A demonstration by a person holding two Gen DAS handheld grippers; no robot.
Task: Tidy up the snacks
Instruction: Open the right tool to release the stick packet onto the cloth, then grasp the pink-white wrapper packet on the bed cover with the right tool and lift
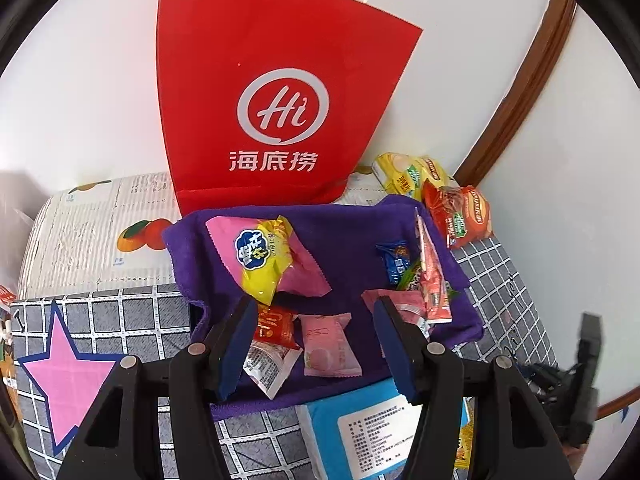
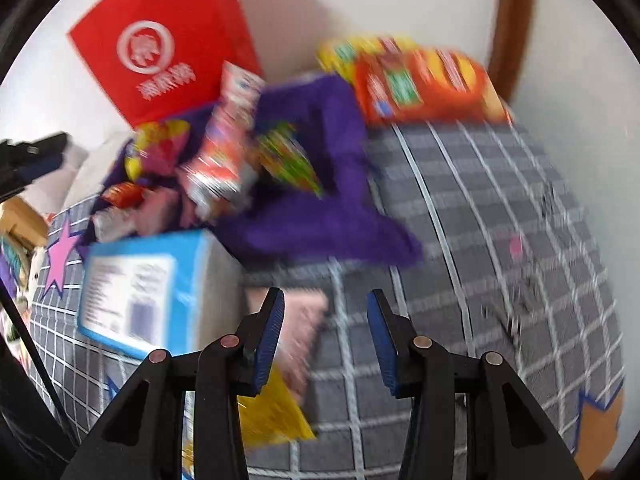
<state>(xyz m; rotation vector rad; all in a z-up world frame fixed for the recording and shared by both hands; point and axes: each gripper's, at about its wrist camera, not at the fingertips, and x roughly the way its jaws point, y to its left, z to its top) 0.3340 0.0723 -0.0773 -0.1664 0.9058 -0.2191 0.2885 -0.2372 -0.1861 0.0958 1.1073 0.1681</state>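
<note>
A purple cloth (image 1: 340,224) lies on a grey checked bedcover and carries several snack packets: a pink-and-yellow bag (image 1: 266,256), a small pink packet (image 1: 330,340), a red-and-clear packet (image 1: 272,344), a blue candy (image 1: 396,260) and a red stick pack (image 1: 434,280). My left gripper (image 1: 316,344) is open and empty, hovering just above the small pink packet. My right gripper (image 2: 326,344) is open and empty over the bedcover, with a pink packet (image 2: 304,320) and a yellow packet (image 2: 276,412) by its left finger. The right wrist view is blurred.
A red paper bag (image 1: 272,100) stands against the white wall behind the cloth. Yellow and orange biscuit packs (image 1: 456,208) lie at the back right. A blue tissue pack (image 1: 360,432) sits in front of the cloth. The right gripper (image 1: 584,376) shows at the right edge.
</note>
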